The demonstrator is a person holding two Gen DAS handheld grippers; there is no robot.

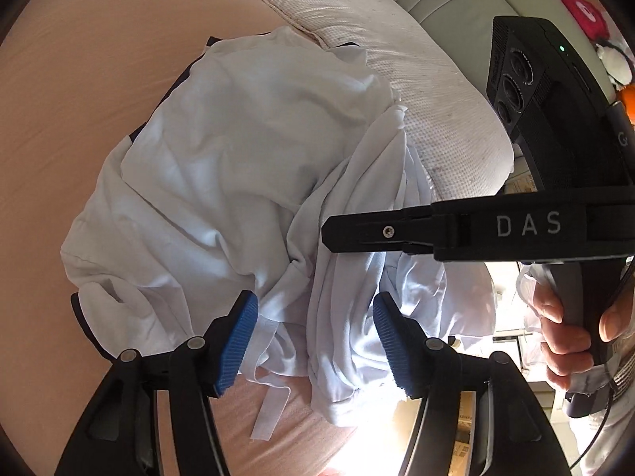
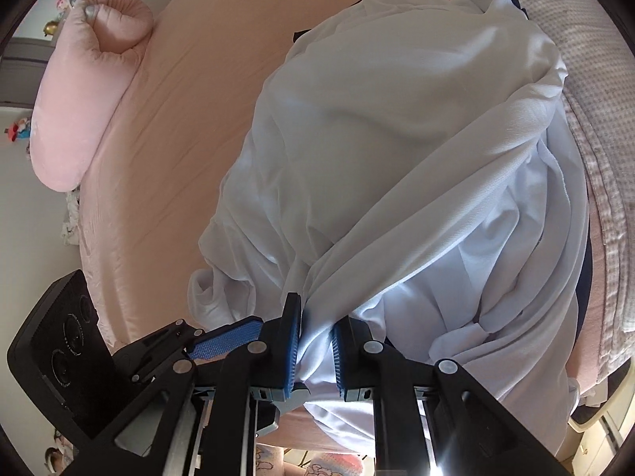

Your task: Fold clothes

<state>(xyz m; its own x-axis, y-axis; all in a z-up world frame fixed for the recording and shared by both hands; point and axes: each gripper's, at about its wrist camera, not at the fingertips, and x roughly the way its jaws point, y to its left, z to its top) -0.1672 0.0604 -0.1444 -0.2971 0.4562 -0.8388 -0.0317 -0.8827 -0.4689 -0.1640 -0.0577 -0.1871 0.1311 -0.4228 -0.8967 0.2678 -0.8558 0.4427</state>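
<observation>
While the right tool (image 2: 315,353) pinches the white garment (image 2: 397,139) low in frame, the spread left tool (image 1: 315,345) needs a fresh edge to start folding.

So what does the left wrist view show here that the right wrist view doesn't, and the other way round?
Only the left wrist view shows the hand on the right gripper's handle and the left gripper with its jaws apart, clamping nothing. Only the right wrist view shows the pink pillow and the right gripper shut on a bunch of cloth. Both show the white garment crumpled on the peach bedsheet.
</observation>
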